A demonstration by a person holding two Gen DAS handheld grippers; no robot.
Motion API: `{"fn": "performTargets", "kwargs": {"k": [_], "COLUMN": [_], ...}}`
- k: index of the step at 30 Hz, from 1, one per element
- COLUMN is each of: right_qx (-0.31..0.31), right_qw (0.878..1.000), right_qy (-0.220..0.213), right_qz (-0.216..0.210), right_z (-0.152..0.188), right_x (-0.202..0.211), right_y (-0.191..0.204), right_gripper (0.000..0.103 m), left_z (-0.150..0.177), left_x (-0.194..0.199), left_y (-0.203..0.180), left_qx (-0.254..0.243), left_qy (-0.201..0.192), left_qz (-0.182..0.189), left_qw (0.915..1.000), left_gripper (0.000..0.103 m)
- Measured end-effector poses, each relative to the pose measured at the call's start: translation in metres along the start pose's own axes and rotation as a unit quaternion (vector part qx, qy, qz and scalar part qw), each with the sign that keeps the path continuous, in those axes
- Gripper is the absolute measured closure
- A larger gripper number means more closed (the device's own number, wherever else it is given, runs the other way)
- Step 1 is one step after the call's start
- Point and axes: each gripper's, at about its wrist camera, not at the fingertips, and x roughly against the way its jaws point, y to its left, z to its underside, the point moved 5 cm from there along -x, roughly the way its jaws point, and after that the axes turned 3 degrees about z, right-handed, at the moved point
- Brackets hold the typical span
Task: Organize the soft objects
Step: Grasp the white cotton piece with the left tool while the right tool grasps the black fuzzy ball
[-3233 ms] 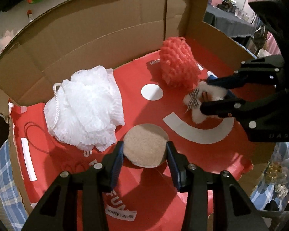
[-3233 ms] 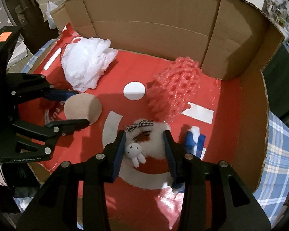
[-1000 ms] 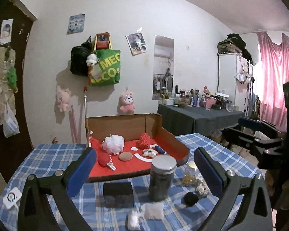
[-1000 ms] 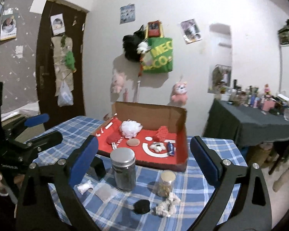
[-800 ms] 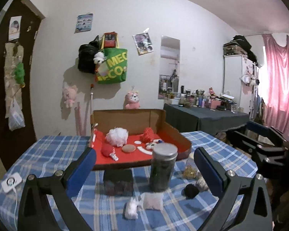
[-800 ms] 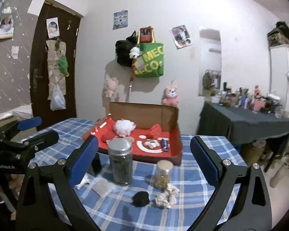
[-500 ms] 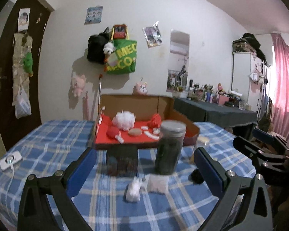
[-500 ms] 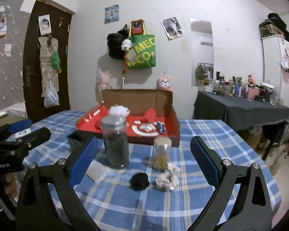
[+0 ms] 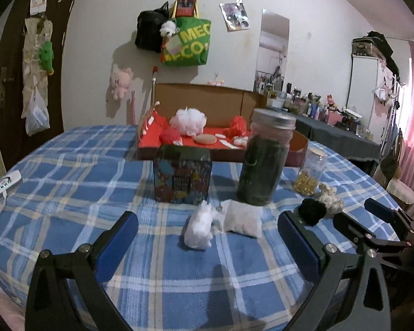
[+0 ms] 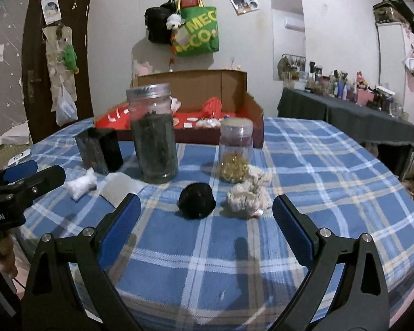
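Left gripper (image 9: 207,231) jaws wide apart, empty, low over the blue plaid tablecloth (image 9: 69,182). Between its fingers: white fluffy lump (image 9: 198,227) touching a flat white pad (image 9: 244,219). Behind them a patterned dark tin (image 9: 182,175) and a tall metal-lidded jar (image 9: 266,158). Right gripper (image 10: 207,220) jaws also wide apart, empty. In its span: black pom-pom (image 10: 196,200) just beside a cream fuzzy clump (image 10: 249,193), small jar (image 10: 236,150) behind. Cardboard box (image 10: 251,115) with red lining at the far side holds the white pouf (image 9: 187,120) and red pouf (image 9: 237,127).
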Motion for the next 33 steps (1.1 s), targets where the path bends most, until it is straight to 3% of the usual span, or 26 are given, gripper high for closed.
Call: {"fn": "performTargets", "kwargs": {"k": [19,21,23,25,28,31,33], "right_qx": [0.004,0.013,0.019,0.024,0.017,0.023,0.028], "right_qw": [0.998,0.997,0.997,0.996,0.993,0.992,0.99], "right_qy": [0.064,0.072,0.075,0.08,0.102,0.111,0.123], "right_qz": [-0.029,-0.028,-0.032,-0.034,-0.054,-0.064,-0.069], "right_z": [-0.001,-0.003,-0.005,-0.007,-0.005,-0.002,0.004], "right_x": [-0.041,-0.048,-0.052,-0.057,-0.066,-0.068,-0.071], "right_y": [0.004,0.006,0.008,0.01,0.01,0.012,0.013], "right_gripper": [0.006,0.012,0.029,0.043,0.062,0.07,0.076], "left_z": [-0.004,-0.005,-0.004,-0.001,0.004,0.007,0.007], "left_x": [-0.045,-0.051,-0.057,-0.064,-0.068,-0.069,-0.066], "left_y": [0.024,0.026,0.028,0.029,0.028,0.025,0.022], "left_qx": [-0.006,-0.012,-0.012,-0.012,-0.011,-0.011,-0.016], "left_qy": [0.058,0.065,0.078,0.096,0.11,0.117,0.112], "left_qz": [-0.026,-0.027,-0.02,-0.006,0.012,0.029,0.03], "left_qw": [0.998,0.9974,0.9967,0.9953,0.9939,0.9926,0.9932], "left_gripper": [0.0,0.004,0.02,0.03,0.057,0.084,0.087]}}
